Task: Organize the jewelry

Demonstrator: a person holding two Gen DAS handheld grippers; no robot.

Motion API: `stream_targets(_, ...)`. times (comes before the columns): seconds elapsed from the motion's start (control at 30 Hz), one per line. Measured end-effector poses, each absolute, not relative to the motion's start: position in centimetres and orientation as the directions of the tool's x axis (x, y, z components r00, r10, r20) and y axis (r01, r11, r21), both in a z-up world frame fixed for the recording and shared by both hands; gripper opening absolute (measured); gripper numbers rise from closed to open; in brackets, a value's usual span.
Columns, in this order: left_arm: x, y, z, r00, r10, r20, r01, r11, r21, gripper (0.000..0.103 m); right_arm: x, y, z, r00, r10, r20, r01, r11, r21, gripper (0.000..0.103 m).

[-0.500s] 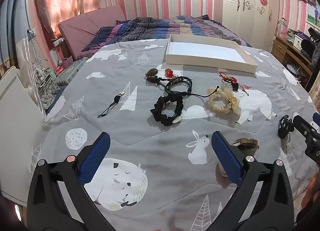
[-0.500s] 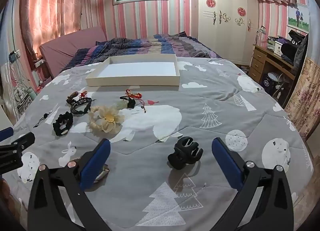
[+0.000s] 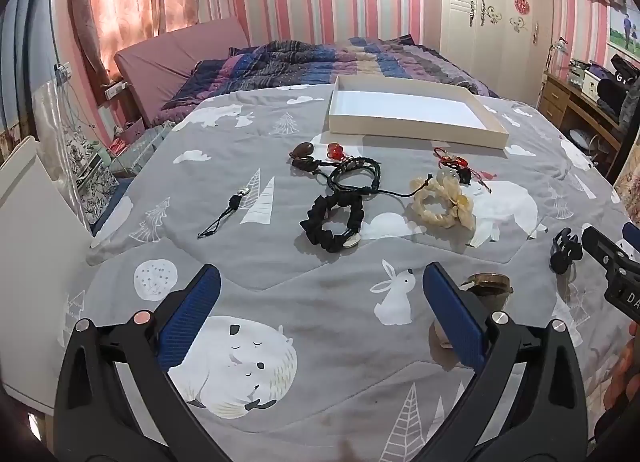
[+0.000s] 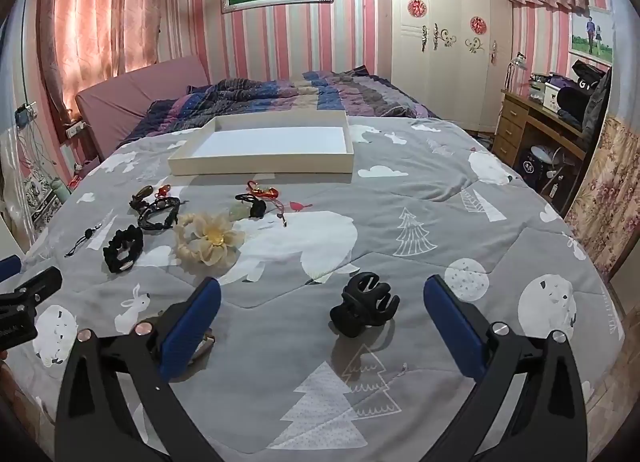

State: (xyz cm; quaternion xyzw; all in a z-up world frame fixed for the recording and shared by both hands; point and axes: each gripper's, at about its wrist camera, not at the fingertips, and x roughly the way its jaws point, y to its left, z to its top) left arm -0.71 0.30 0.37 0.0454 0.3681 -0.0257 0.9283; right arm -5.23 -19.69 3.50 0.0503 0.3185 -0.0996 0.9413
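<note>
Two grippers, both with jaws spread as wide as they go, nothing between the pads. My left gripper (image 3: 320, 314) hangs over bare grey quilt (image 3: 280, 302) at lower centre of its view; my right gripper (image 4: 320, 322) does the same in its view, with the black claw clip (image 4: 364, 304) lying on the quilt between its blue fingers (image 4: 192, 326), touching neither.

Left view: white tray (image 3: 412, 112) sits upper centre, right of middle, on the quilt, nothing in it that I can see. The jewelry lies in a loose cluster below the tray, mid-frame. Black scrunchie (image 3: 334, 222) centre. Cream flower scrunchie (image 3: 442, 204) to its right. Black cord bracelet (image 3: 354, 176) just above the black scrunchie. Brown beads (image 3: 302, 154) and a red charm (image 3: 336, 150) above that. Red-and-black tassel piece (image 3: 456, 164) near the tray's lower right corner. Small black strap (image 3: 226, 214) lies apart at mid left. A brass-coloured ring (image 3: 486, 286) sits just beside the left gripper's right finger. Right gripper's tip shows at right edge.
</note>
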Motion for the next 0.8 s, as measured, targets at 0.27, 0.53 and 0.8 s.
stream_targets(0.27,-0.78,0.51,0.41,0.731,-0.011,-0.682,0.075,0.995,0.064,0.100,-5.18,-19.81,3.54,0.774,-0.158,-0.614,0.222,0.974,0.030,0.101)
stream_targets(0.53,-0.77,0.91,0.27,0.726,-0.008,-0.687,0.066,0.996,0.058,0.100,-4.95,-19.83,3.04,0.768,-0.154,-0.622,0.224,0.974,0.034,0.101)
stream_targets(0.8,-0.56,0.98,0.15,0.722,-0.010,-0.692,0.067,0.996,0.055,0.100,-4.76,-19.88,2.91,0.760,-0.149,-0.633,0.227,0.973,0.044,0.101)
